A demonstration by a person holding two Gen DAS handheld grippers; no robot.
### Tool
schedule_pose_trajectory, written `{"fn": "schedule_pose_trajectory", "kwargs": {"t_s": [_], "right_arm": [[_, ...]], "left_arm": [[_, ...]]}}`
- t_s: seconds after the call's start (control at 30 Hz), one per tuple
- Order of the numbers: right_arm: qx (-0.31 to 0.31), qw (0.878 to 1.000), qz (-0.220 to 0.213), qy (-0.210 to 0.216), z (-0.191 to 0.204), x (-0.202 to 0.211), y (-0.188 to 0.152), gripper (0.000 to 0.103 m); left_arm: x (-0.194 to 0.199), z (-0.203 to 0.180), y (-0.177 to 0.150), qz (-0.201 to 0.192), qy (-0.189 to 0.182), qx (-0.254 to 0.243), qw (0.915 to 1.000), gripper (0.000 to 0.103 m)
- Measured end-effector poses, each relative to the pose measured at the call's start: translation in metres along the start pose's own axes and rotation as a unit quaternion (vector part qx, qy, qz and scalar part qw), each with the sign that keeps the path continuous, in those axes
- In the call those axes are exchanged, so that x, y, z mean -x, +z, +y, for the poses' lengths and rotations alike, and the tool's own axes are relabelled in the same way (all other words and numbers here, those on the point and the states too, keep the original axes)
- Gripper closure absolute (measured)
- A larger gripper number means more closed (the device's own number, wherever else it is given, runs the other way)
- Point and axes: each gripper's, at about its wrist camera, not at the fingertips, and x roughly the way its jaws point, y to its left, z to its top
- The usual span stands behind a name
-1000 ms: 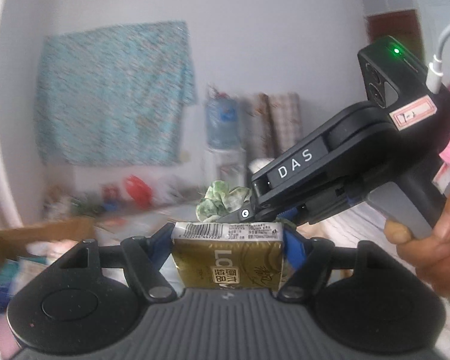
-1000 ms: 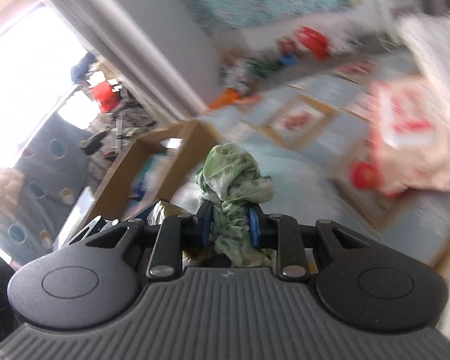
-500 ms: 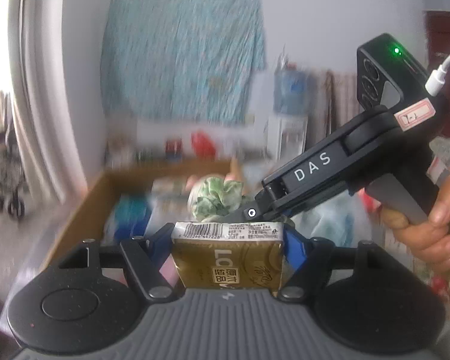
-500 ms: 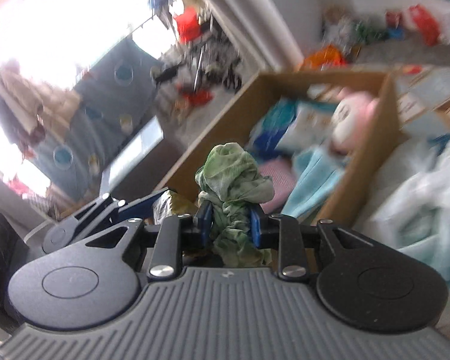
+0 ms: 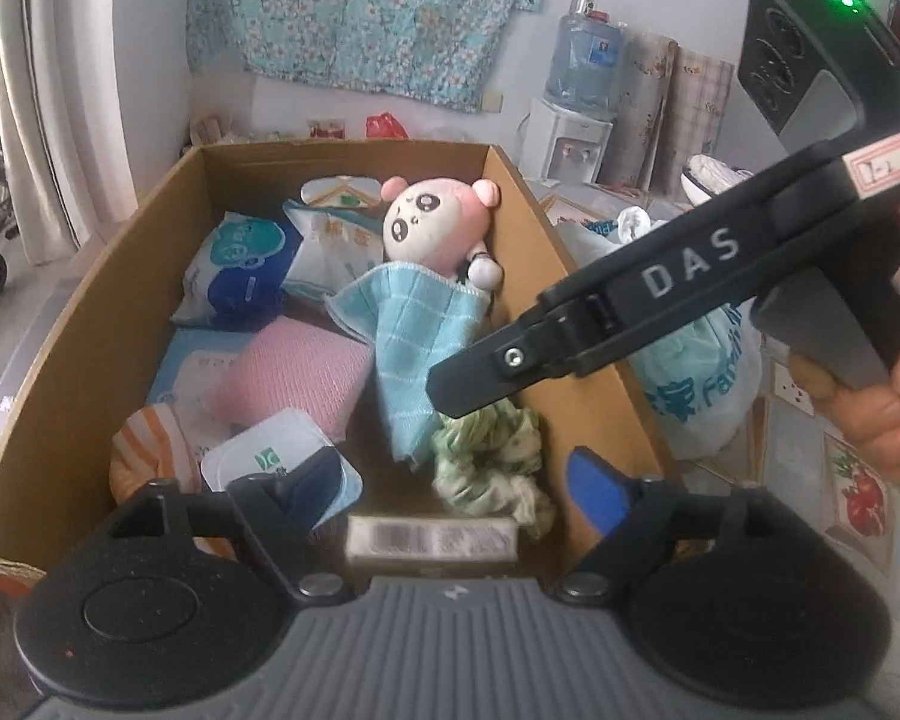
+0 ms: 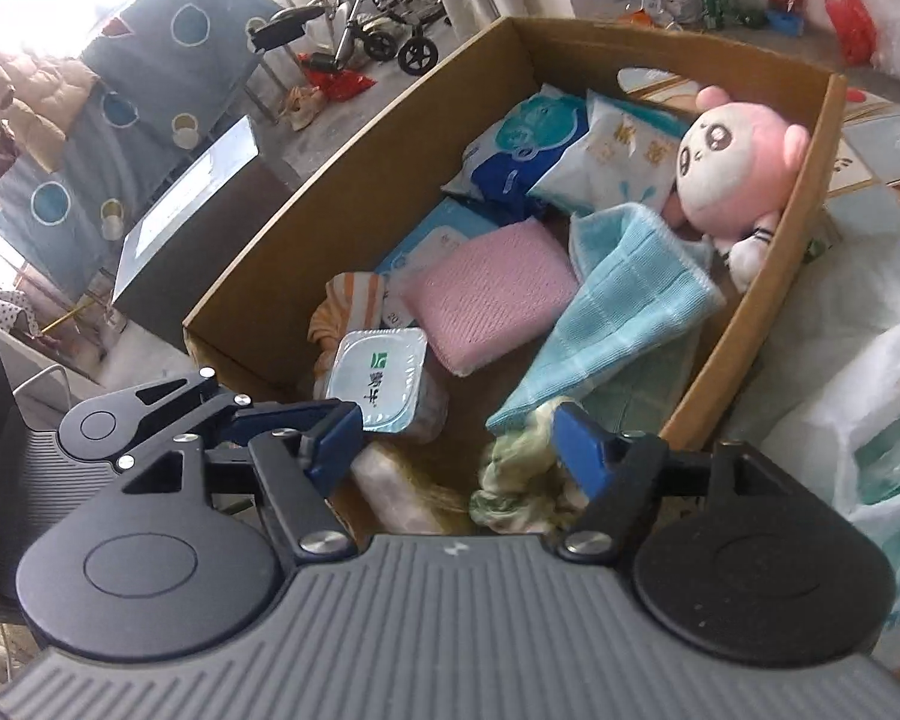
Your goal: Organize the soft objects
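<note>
The green-and-white cloth bundle lies crumpled at the near end of the cardboard box, right under the right tool and touching its right blue pad; that tool's jaws are opening and the pads no longer press on it. Just beside the bundle, toward the left tool, a blurred gold packet with a barcode edge sits between that tool's spread pads, long side running across from pad to pad; those jaws are opening too, and no pad presses on it. Both things appear to be dropping or just dropped, so the way clear for each tool is likely straight back. Beyond them the box holds a blue towel, a pink sponge, a foil-lidded cup, and a pink plush doll at the far wall.
</note>
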Motion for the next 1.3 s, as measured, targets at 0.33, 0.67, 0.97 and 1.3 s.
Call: {"fn": "schedule_pose_trajectory", "kwargs": {"t_s": [0.33, 0.67, 0.97, 1.3], "right_arm": [[-0.056, 0.993, -0.086, 0.059, -0.026, 0.036, -0.021, 0.03], [-0.099, 0.931, -0.279, 0.214, -0.029, 0.088, -0.123, 0.012], [-0.093, 0.906, -0.401, 0.101, 0.001, 0.094, -0.183, 0.001], [-0.071, 0.921, -0.364, -0.117, 0.039, 0.086, -0.21, 0.001]], "left_arm": [[0.019, 0.004, 0.0, -0.044, 0.019, 0.019, 0.9987, 0.012], [0.087, 0.003, -0.026, -0.164, 0.053, 0.084, 0.9815, 0.0], [0.093, -0.023, -0.053, -0.143, 0.087, 0.111, 0.9796, 0.0], [0.106, -0.05, -0.079, -0.121, 0.188, 0.087, 0.9709, 0.0]]}}
